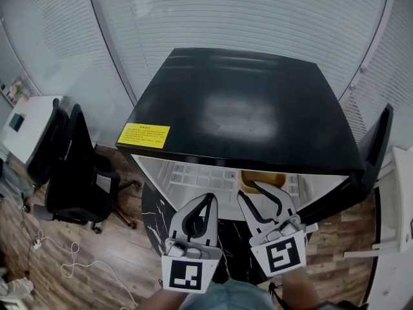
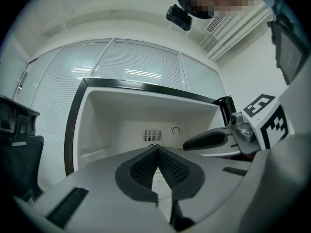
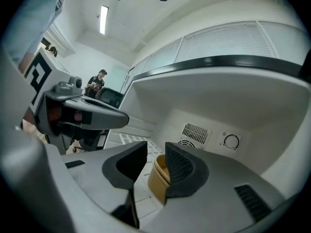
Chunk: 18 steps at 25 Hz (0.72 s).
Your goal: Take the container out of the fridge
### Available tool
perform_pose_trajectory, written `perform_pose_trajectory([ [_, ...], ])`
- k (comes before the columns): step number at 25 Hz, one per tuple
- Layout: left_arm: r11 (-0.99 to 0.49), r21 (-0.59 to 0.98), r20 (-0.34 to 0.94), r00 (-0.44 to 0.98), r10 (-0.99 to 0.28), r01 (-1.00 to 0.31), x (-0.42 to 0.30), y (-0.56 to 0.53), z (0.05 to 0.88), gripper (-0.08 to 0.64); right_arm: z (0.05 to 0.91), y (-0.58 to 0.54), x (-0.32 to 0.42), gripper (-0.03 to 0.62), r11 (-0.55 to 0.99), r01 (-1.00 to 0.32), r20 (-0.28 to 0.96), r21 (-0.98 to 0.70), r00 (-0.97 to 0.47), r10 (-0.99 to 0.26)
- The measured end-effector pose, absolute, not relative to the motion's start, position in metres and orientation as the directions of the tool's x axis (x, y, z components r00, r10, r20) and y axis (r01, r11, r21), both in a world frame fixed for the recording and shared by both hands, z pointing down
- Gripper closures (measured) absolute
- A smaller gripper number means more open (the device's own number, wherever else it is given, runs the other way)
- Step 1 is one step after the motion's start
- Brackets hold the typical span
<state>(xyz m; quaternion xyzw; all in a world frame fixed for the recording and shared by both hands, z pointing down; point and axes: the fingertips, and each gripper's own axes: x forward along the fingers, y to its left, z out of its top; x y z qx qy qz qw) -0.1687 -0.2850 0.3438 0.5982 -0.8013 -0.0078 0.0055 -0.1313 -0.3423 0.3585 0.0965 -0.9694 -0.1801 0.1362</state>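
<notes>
The fridge (image 1: 245, 102) stands with its door swung open to my right. Its white inside is almost bare, with a grid shelf (image 1: 193, 173) across it. The container (image 3: 158, 176) is a small round tan tub with a lipped rim, standing upright on that shelf towards the right side, just inside the opening.

My right tool (image 3: 155, 152) has its jaws apart and lined up on the tub. The tub shows in the gap just beyond the pads, and neither pad presses on it. My left tool (image 2: 158, 149) hovers beside it with its jaws closed tip to tip on nothing.

I judge the tub light and thin-walled, fairly stiff at the rim but easy to dent lower down, and its smooth side may slip. I cannot see whether it holds anything. I would take it across the wall just under the lip, squeeze gently, and keep it level.
</notes>
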Motion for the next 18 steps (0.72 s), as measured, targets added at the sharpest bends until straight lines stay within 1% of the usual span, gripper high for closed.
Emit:
perform_pose_trajectory([
  [6, 0.292, 0.037, 0.017, -0.292, -0.956, -0.956, -0.184, -0.29, 0.355, 0.546, 0.37, -0.35, -0.14, 0.457, 0.887, -0.093, 0.308, 0.451, -0.917, -0.253],
  [13, 0.28, 0.059, 0.038, -0.278, -0.96, -0.958, -0.19, -0.299, 0.366, 0.546, 0.388, -0.353, -0.14, 0.463, 0.881, -0.027, 0.417, 0.473, -0.873, -0.251],
  [18, 0.267, 0.064, 0.033, -0.265, -0.964, -0.962, -0.19, -0.305, 0.367, 0.546, 0.391, -0.356, -0.139, 0.497, 0.866, -0.003, 0.463, 0.5, -0.844, -0.27],
])
